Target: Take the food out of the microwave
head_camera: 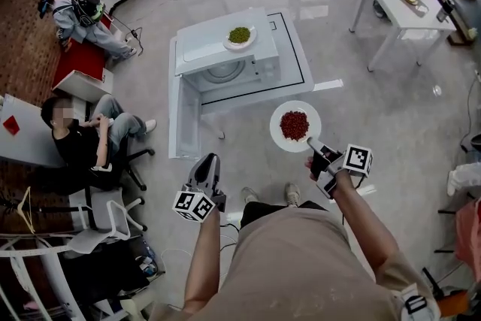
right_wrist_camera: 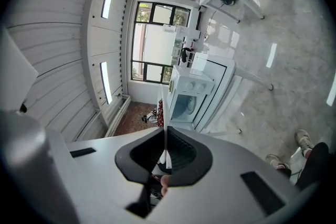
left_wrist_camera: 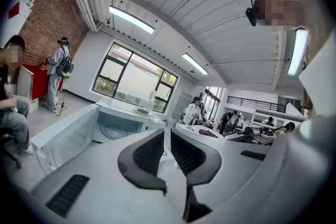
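A white microwave (head_camera: pixel 225 56) stands on a low white table with its door (head_camera: pixel 184 116) swung open toward me, and its cavity (left_wrist_camera: pixel 113 126) holds only the turntable. On top of it sits a plate of green food (head_camera: pixel 240 35). My right gripper (head_camera: pixel 310 140) is shut on the rim of a white plate of red food (head_camera: pixel 294 125), held level in front of the microwave. That rim shows edge-on between the pads (right_wrist_camera: pixel 165 113). My left gripper (head_camera: pixel 207 158) hangs lower left of the plate, with a narrow gap between its jaws (left_wrist_camera: pixel 167 136) and nothing in it.
A person sits on an office chair (head_camera: pixel 83 139) at the left, beside white desks. Another white table (head_camera: pixel 402 7) stands at the upper right. The white table's rim (head_camera: pixel 301 60) juts out to the right of the microwave. My feet (head_camera: pixel 289 195) are just below the plate.
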Motion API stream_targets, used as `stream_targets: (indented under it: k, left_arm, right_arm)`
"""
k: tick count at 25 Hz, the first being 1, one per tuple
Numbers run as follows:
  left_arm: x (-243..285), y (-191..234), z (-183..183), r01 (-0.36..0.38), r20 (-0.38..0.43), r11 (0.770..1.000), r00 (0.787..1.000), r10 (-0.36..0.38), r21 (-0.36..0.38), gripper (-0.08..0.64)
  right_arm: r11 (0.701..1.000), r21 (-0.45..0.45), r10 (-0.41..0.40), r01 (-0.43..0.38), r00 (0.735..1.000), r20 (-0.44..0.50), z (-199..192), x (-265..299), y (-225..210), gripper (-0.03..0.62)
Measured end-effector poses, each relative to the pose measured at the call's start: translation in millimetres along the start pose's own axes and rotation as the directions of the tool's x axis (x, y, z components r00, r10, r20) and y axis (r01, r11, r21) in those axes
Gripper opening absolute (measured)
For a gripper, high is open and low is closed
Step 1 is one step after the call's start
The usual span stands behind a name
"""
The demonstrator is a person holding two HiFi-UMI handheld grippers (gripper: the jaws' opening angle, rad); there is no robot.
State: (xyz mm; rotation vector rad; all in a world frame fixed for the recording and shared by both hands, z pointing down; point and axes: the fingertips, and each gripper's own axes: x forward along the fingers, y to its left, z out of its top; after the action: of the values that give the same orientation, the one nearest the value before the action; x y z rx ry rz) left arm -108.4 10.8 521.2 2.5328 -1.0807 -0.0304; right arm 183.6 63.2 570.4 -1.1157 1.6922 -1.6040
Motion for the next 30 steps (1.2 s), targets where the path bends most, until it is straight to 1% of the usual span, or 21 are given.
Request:
stream_targets:
  k: [2,5,8,10,14,18,22,25,27,30]
  left_arm:
    - [0,-6,-11,-0.01,-0.011,1.0,1.0,0.01,-0.002,0.029]
    - [3,-13,-28,-0.019,-0.037,1.0,0.999,0.019,-0.001,0.029]
    - [7,-15,-43,-0.02,-0.061,1.0,0.998,0.02,0.001,0.029]
    - [10,-18,-49,-0.019,-0.074,1.0,0.997,0.02,0.01,0.029]
    - [16,-26,-62,-0.012,-0.098,0.999,0.995,0.016,0.042,0.029]
    - [20,-31,-79,0.003,-0.117,0.999,0.993,0.002,0.038,0.029]
    - [22,-34,-89,0.009,-0.135,1.0,0.991,-0.006,0.025,0.029]
    - [23,-36,-95,0.015,-0.15,1.0,0.989,-0.012,0.022,0.029]
    - [25,-39,-98,0.025,-0.16,0.999,0.987,-0.021,0.022,0.029]
    - [27,-42,-101,0.032,-0.163,0.999,0.986,-0.029,0.017,0.029]
  right_arm:
    - [1.0,-0.004,-0.006,0.006,1.0,-0.012,0,-6,-7,0.018]
    - [0.999,0.032,-0.023,0.024,1.0,-0.016,-2,-13,-21,0.018]
    - [1.0,0.007,-0.029,0.029,0.999,-0.016,0,-17,-33,0.018]
    - [0.999,0.011,-0.034,0.034,0.999,-0.016,0,-20,-39,0.018]
    - [0.998,0.058,-0.037,0.037,0.999,-0.006,-1,-30,-48,0.018]
    - [0.994,0.083,-0.068,0.067,0.998,-0.001,-2,-33,-71,0.018]
    - [0.994,0.074,-0.077,0.077,0.997,0.005,-3,-36,-82,0.018]
    - [0.996,0.028,-0.089,0.089,0.996,0.005,-6,-38,-87,0.017]
    - [0.995,0.015,-0.095,0.095,0.995,-0.008,-11,-38,-88,0.017]
    - [0.997,0.024,-0.074,0.075,0.997,-0.019,-16,-36,-85,0.017]
